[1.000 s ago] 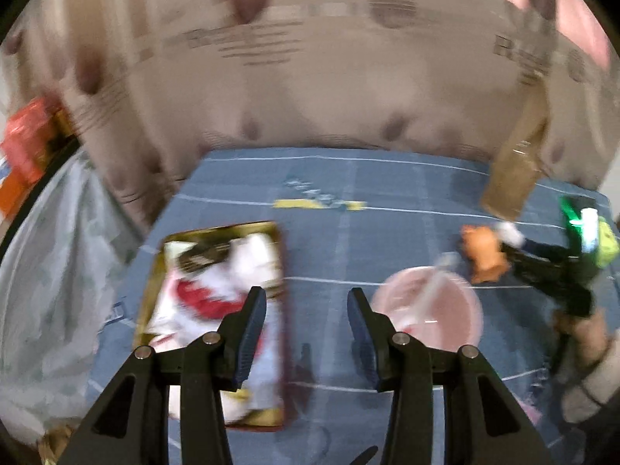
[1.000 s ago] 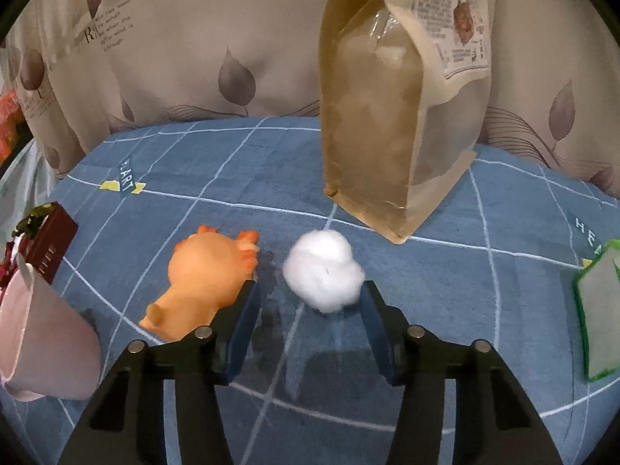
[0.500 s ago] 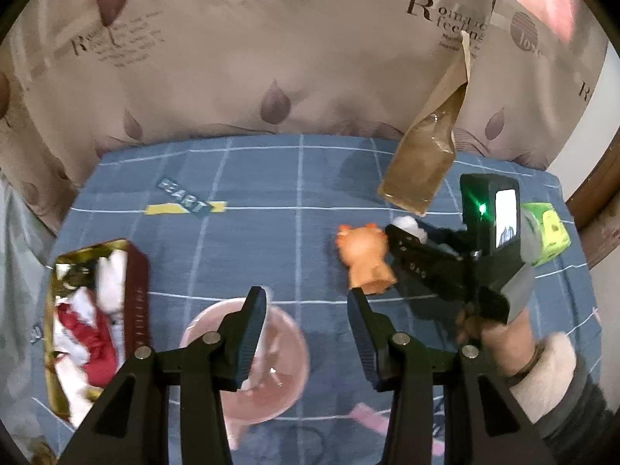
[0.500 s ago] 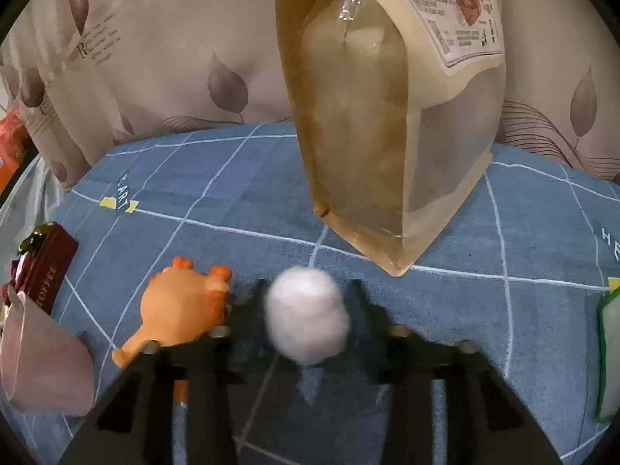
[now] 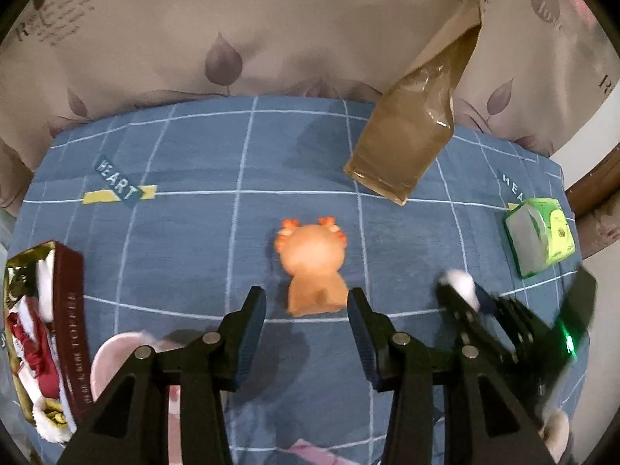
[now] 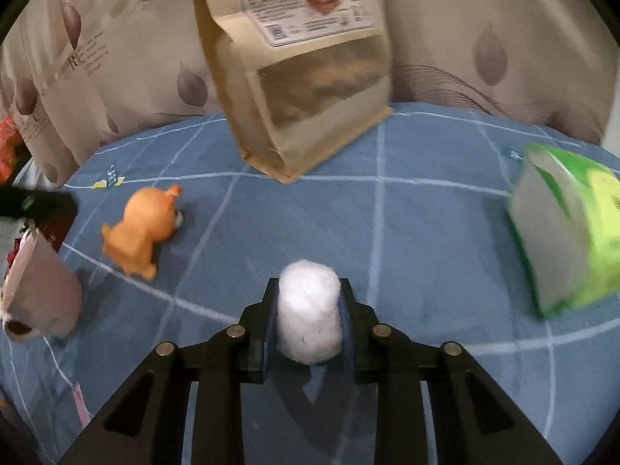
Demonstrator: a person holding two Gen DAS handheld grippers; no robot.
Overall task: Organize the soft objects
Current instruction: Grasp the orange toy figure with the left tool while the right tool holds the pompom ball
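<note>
**A bedroom at home**

A blue checked bedsheet (image 5: 201, 232) printed with "HEART" labels is covering a soft bed, and a leaf-patterned fabric (image 5: 232, 38) bearing "love" lettering is rising behind it. A kraft snack pouch (image 6: 302, 77), a green tissue pack (image 6: 569, 228) and a pink cup (image 6: 42, 290) are lying about.

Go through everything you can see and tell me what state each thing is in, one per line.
left gripper: open, empty
right gripper: shut on cotton ball
cotton ball: squeezed between the fingers
orange plush toy: lying on the bedspread
kraft pouch: upright
pink cup: tipped sideways
red tin: open, filled
</note>
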